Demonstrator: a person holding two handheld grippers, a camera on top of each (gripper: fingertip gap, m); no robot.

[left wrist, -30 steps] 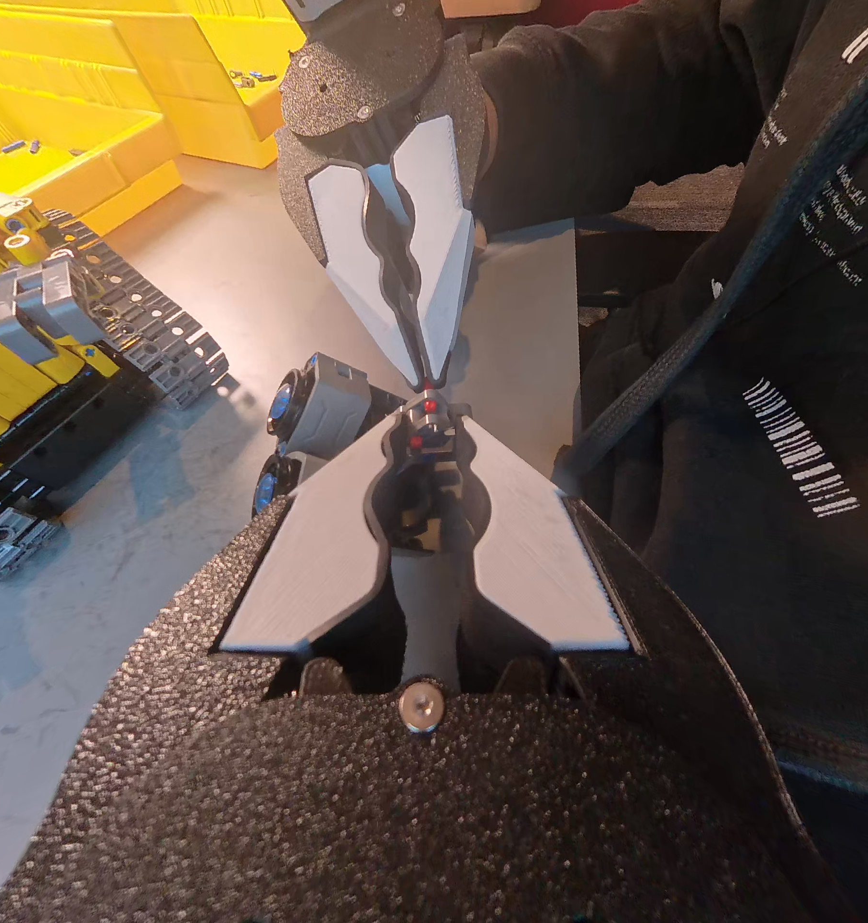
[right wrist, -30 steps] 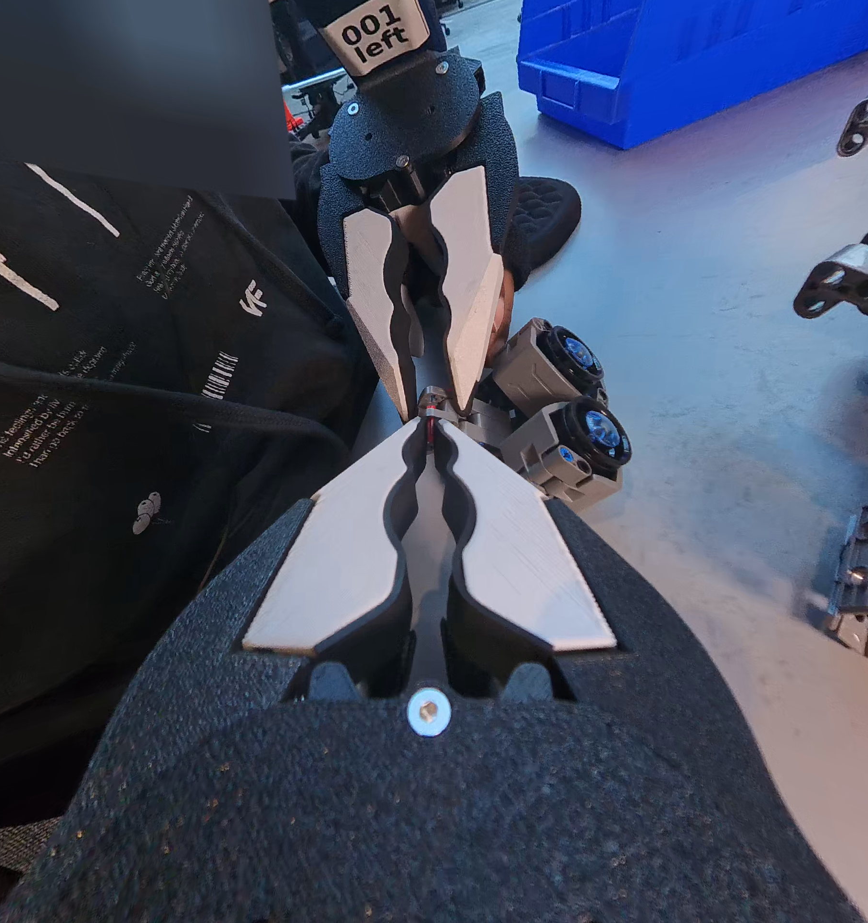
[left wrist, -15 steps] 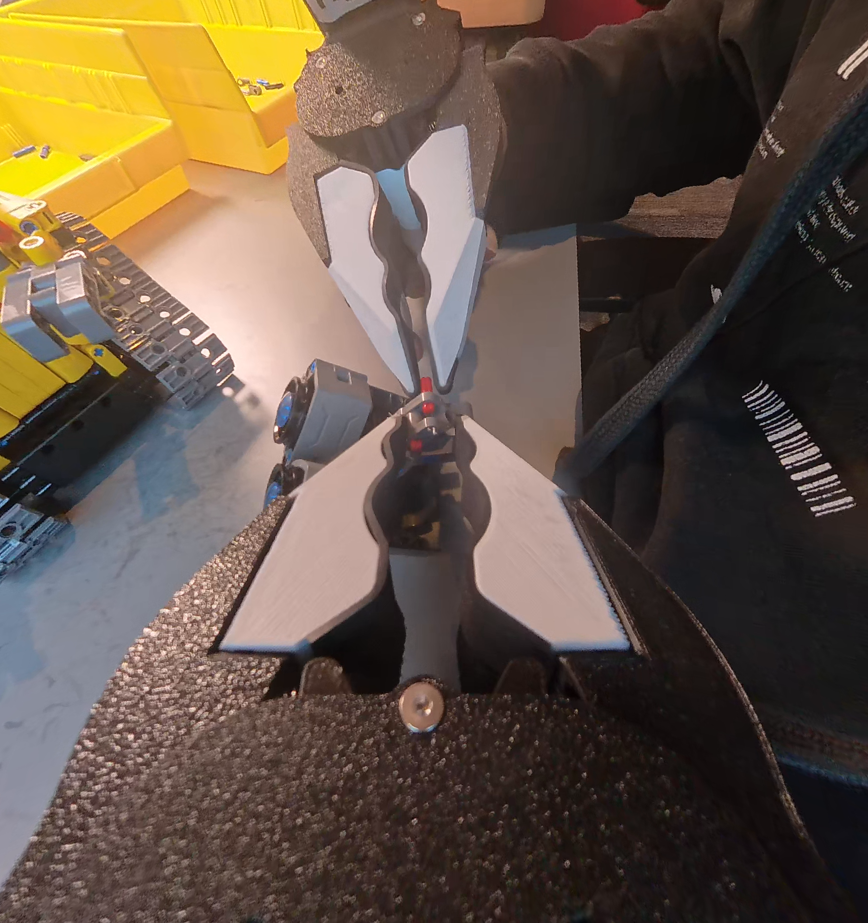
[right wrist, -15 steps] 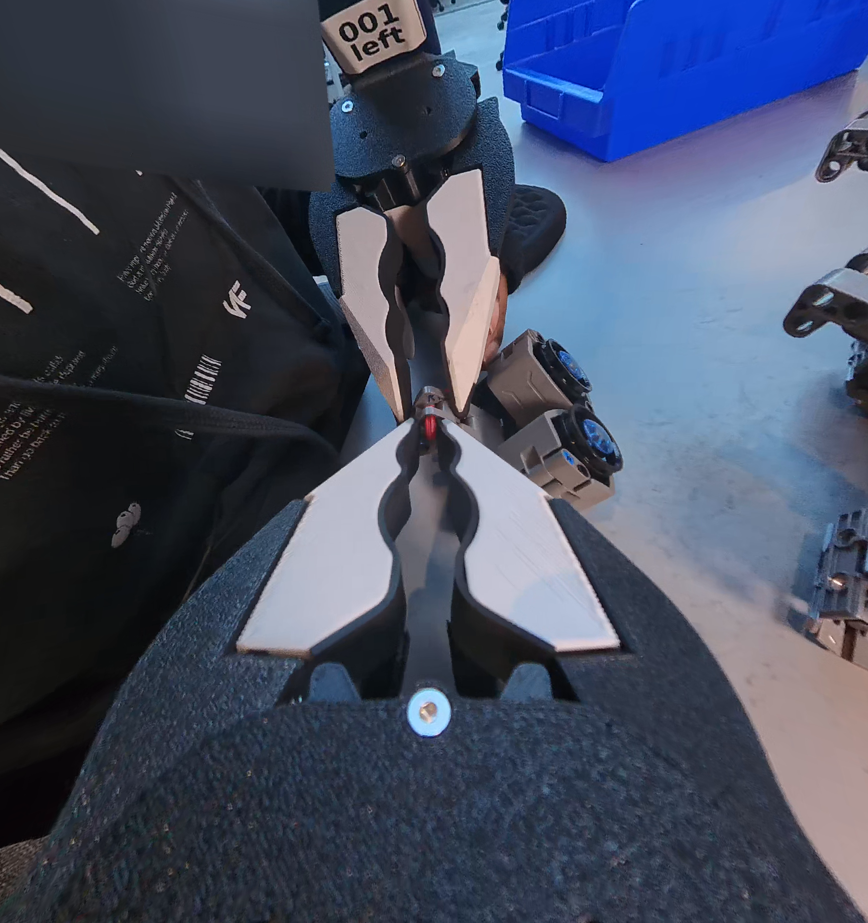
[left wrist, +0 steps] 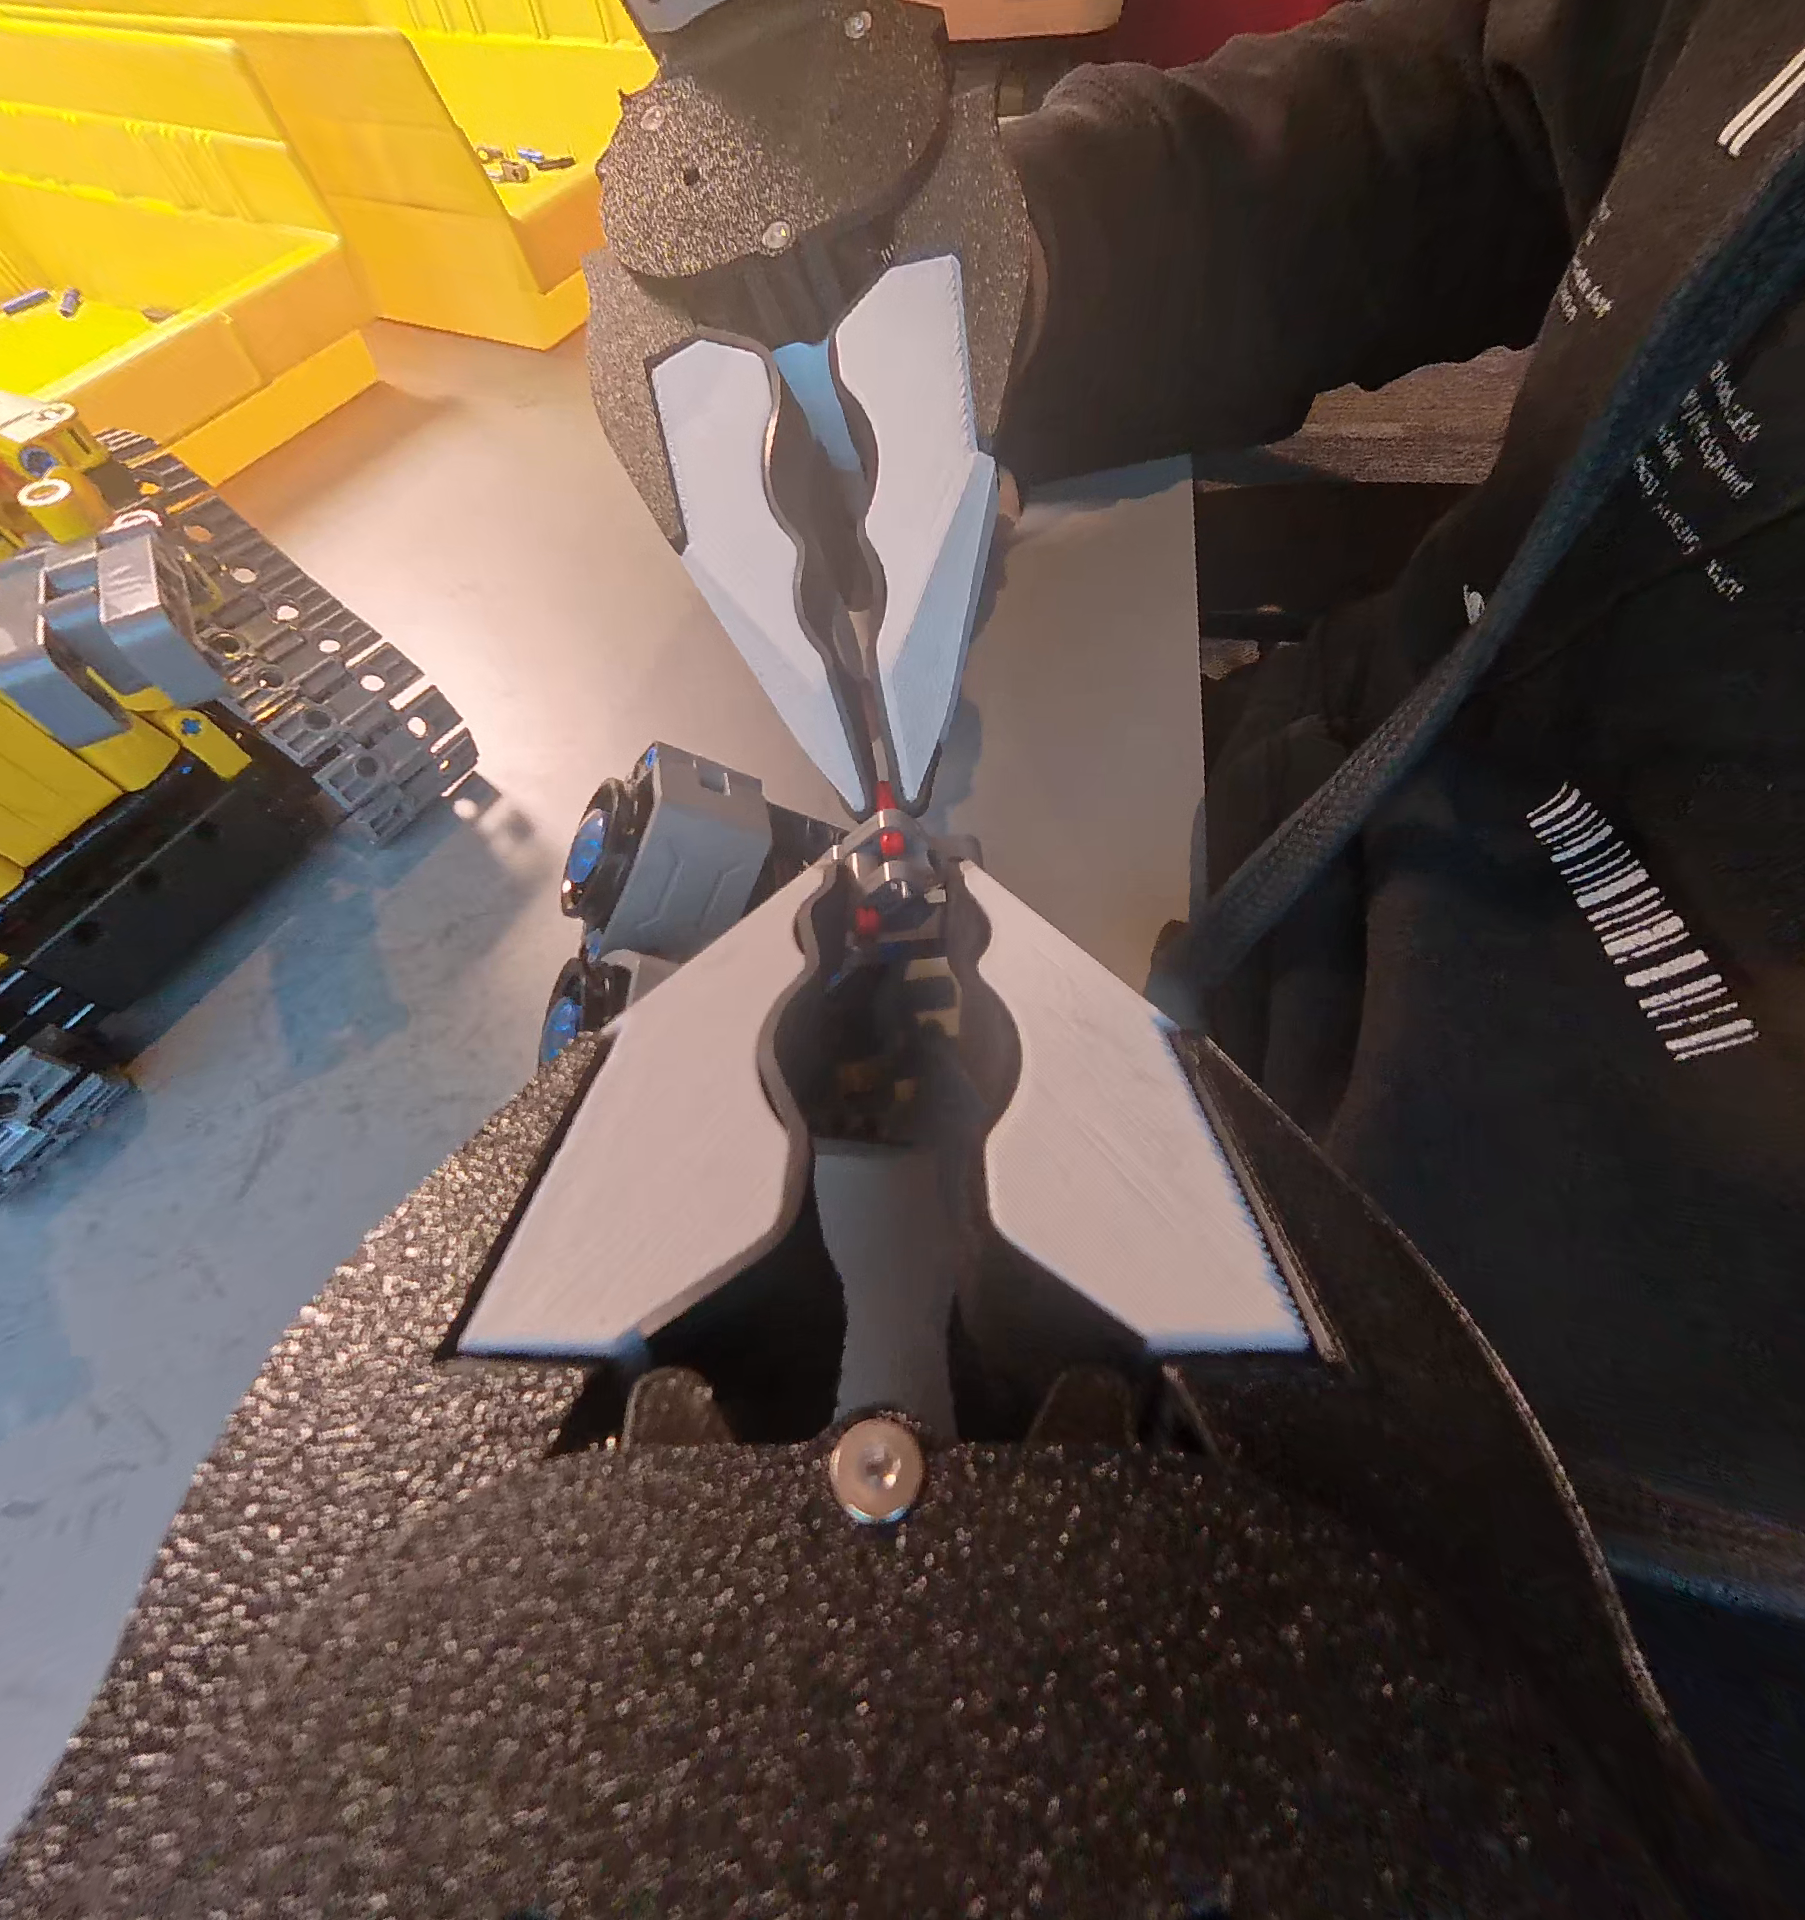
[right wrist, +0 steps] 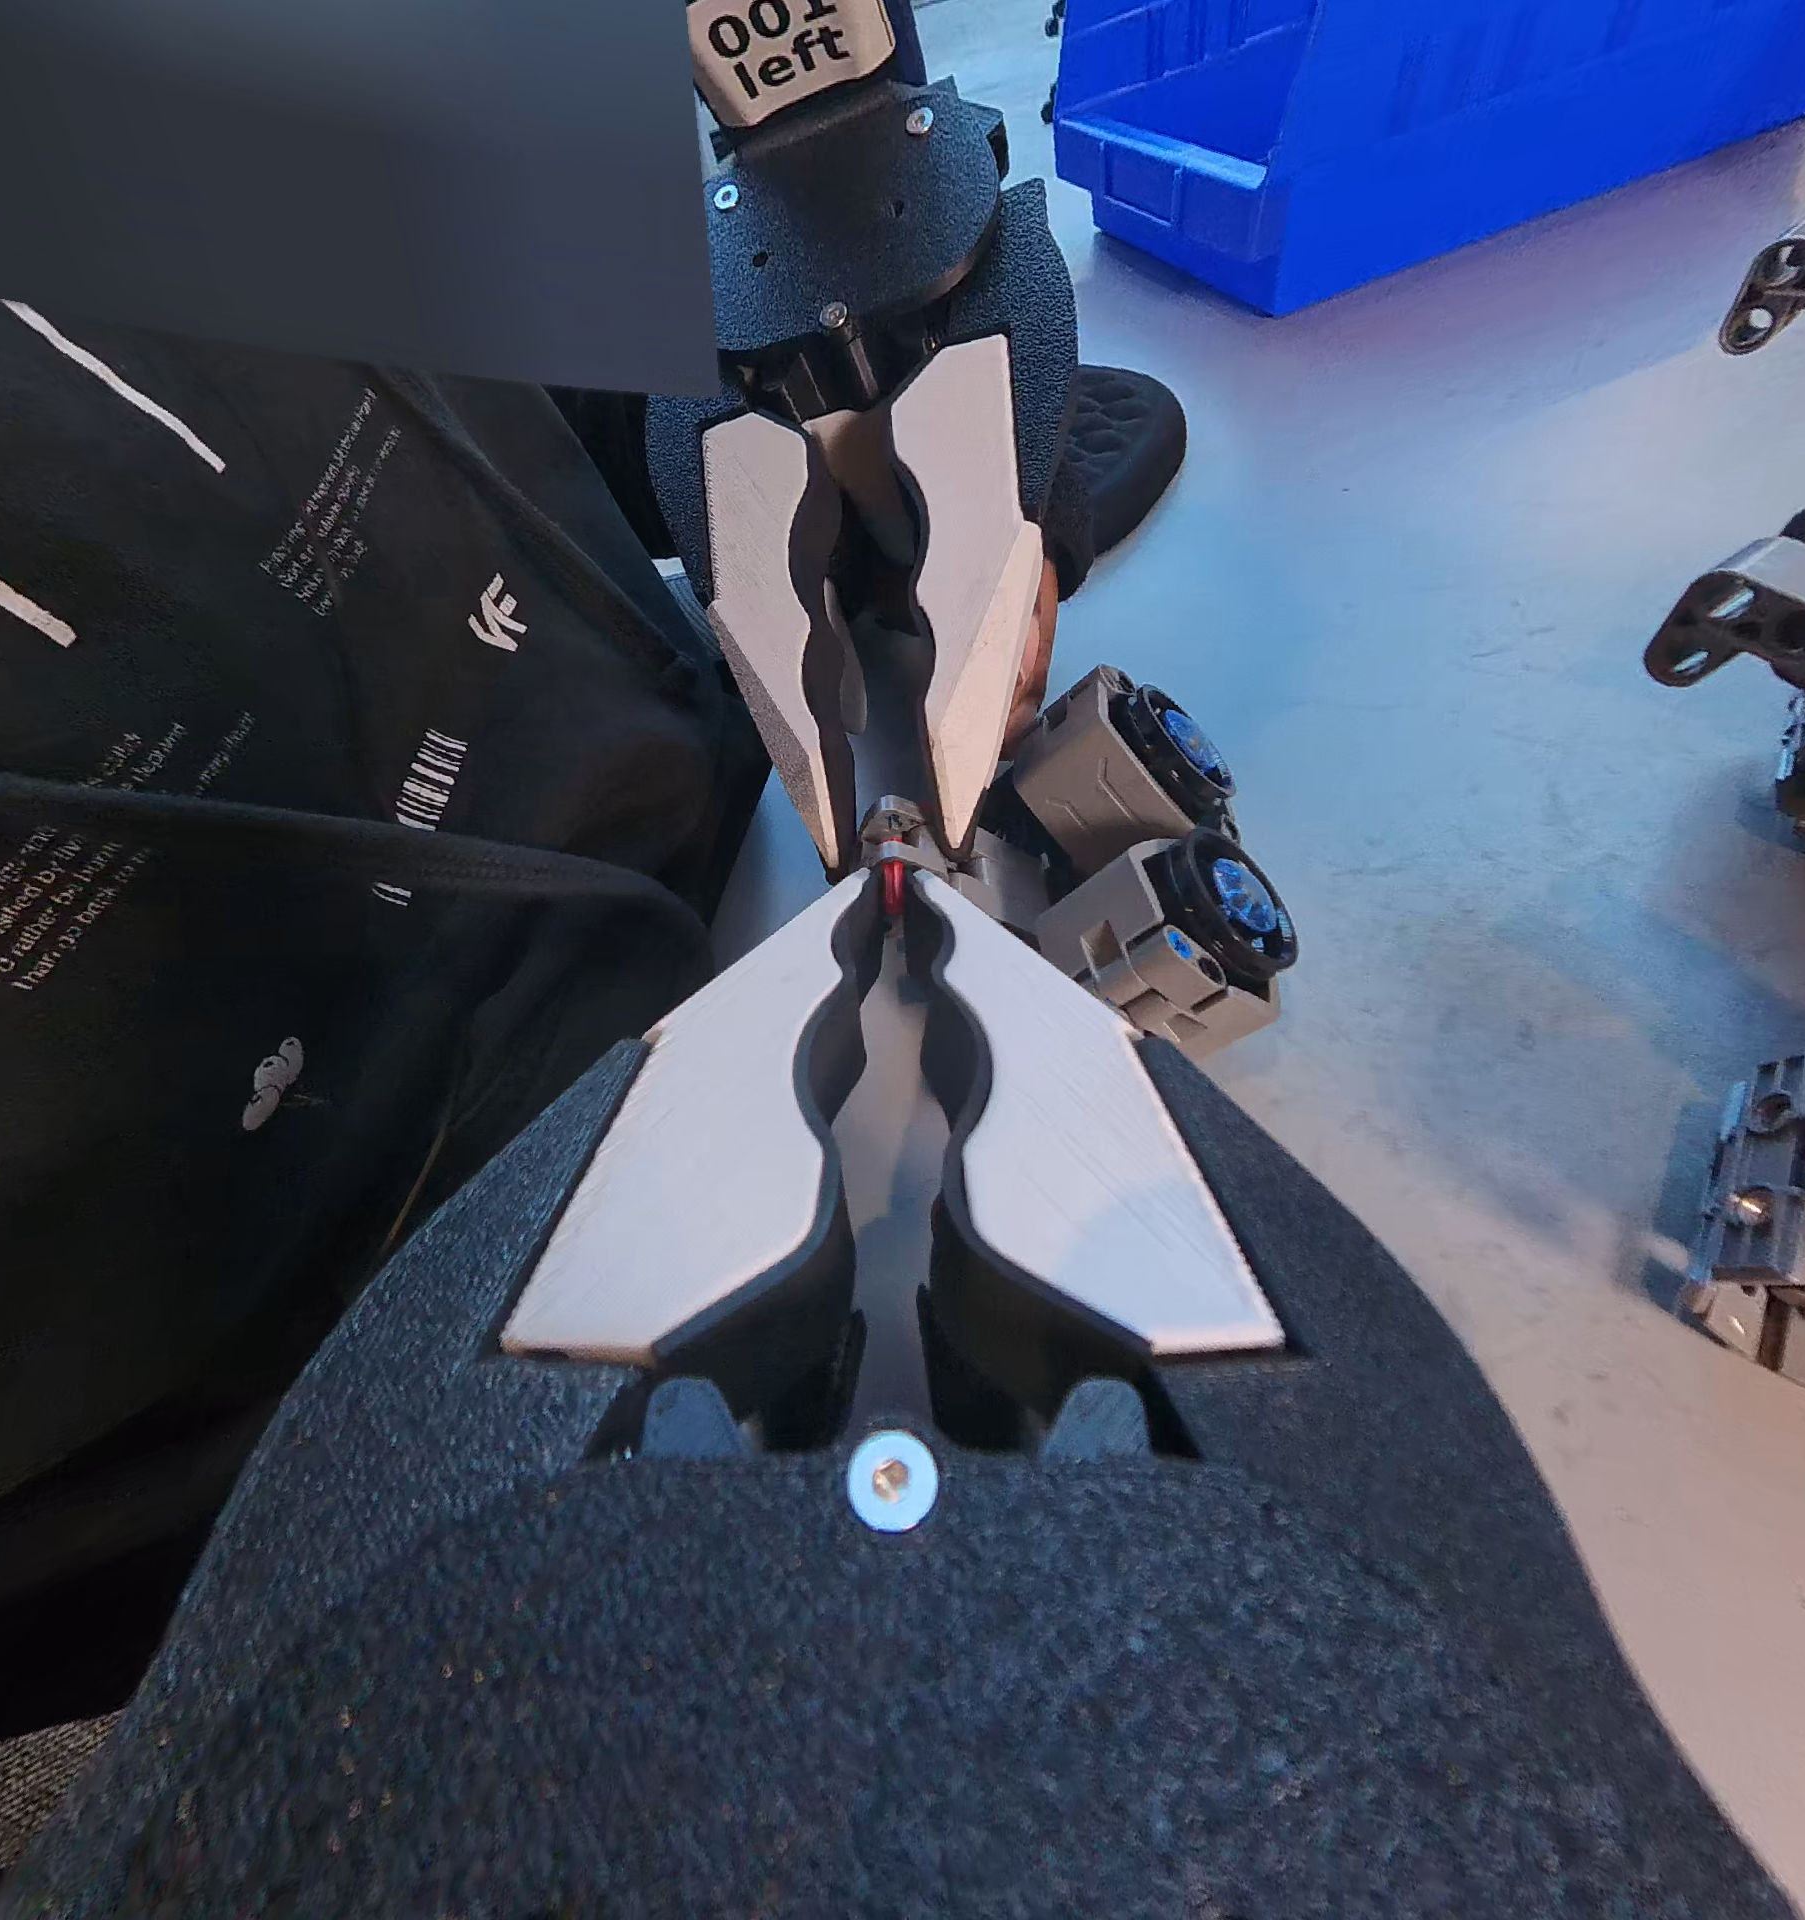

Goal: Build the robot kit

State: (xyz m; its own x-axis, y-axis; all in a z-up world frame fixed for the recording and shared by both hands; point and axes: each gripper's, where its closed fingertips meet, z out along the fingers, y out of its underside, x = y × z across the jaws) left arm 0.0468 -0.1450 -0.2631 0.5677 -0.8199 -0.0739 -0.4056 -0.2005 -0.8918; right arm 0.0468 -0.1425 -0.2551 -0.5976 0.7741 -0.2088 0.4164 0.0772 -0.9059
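Note:
My left gripper [left wrist: 893,868] is shut on a small grey block at the end of a grey brick assembly [left wrist: 685,868] with two round motors that have blue hubs. My right gripper [right wrist: 887,883] faces it tip to tip and is shut on a thin red pin [right wrist: 891,896] that sticks out of that grey block. In the left wrist view the right gripper [left wrist: 882,795] comes down from above onto the red pin [left wrist: 885,840]. In the right wrist view the left gripper [right wrist: 893,831] comes from above, with the motors [right wrist: 1158,935] to its right on the table.
A yellow tracked brick vehicle [left wrist: 67,748] and yellow bins [left wrist: 254,208] lie to the left on the grey table [left wrist: 254,1091]. A blue bin [right wrist: 1397,135] and grey brick parts [right wrist: 1791,623] lie on the right-hand side. A person's black top [left wrist: 1500,727] is close by the table edge. My left and right fingertips are right by each other.
Both grippers stay shut, tip to tip. A little more of the red pin shows between them. The views have shifted slightly, with the yellow vehicle closer in the left wrist view.

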